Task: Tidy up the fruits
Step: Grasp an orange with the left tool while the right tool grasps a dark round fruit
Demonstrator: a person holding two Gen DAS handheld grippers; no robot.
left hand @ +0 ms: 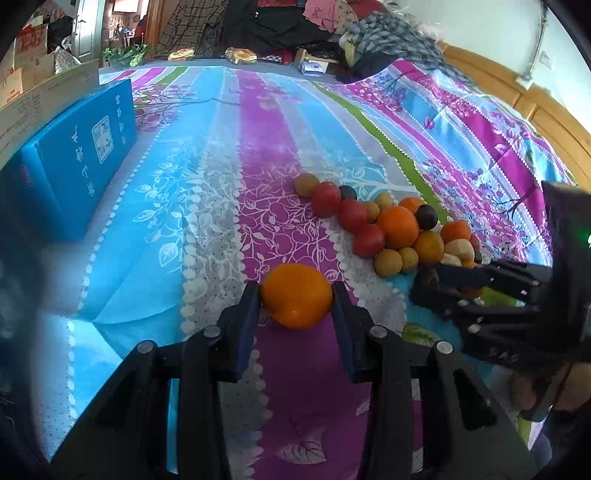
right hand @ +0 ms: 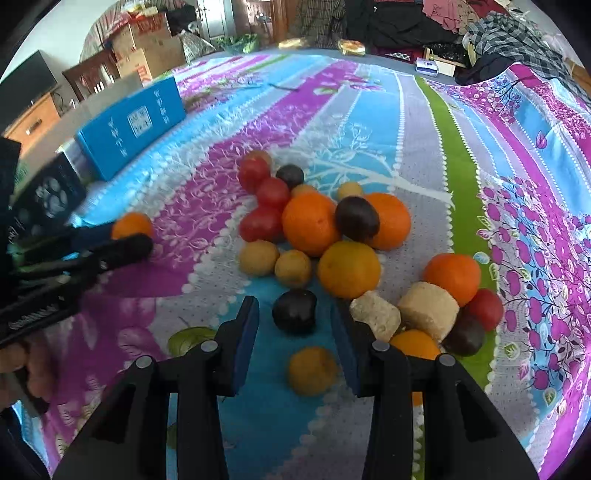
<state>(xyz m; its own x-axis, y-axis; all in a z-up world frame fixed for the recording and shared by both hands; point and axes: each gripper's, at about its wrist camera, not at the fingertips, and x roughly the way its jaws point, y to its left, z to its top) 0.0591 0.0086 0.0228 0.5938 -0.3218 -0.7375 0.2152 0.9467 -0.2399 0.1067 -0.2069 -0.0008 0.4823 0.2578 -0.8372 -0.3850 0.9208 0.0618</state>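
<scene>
My left gripper (left hand: 295, 295) is shut on an orange (left hand: 296, 295) and holds it just above the patterned bedsheet; it also shows in the right wrist view (right hand: 133, 230). A pile of fruit (left hand: 388, 225) lies to its right: oranges, red tomatoes, dark plums, small yellow-brown fruits. My right gripper (right hand: 295, 314) is open, its fingers on either side of a dark plum (right hand: 294, 311) that lies on the sheet. A small yellow fruit (right hand: 312, 370) lies between the fingers, closer in. Two pale peeled chunks (right hand: 424, 310) lie to the right.
A blue box (left hand: 79, 155) lies on the bed at the left, next to a cardboard box (left hand: 44, 96). Clothes and bags (left hand: 295, 26) are heaped at the far edge. A wooden headboard (left hand: 517, 96) runs along the right.
</scene>
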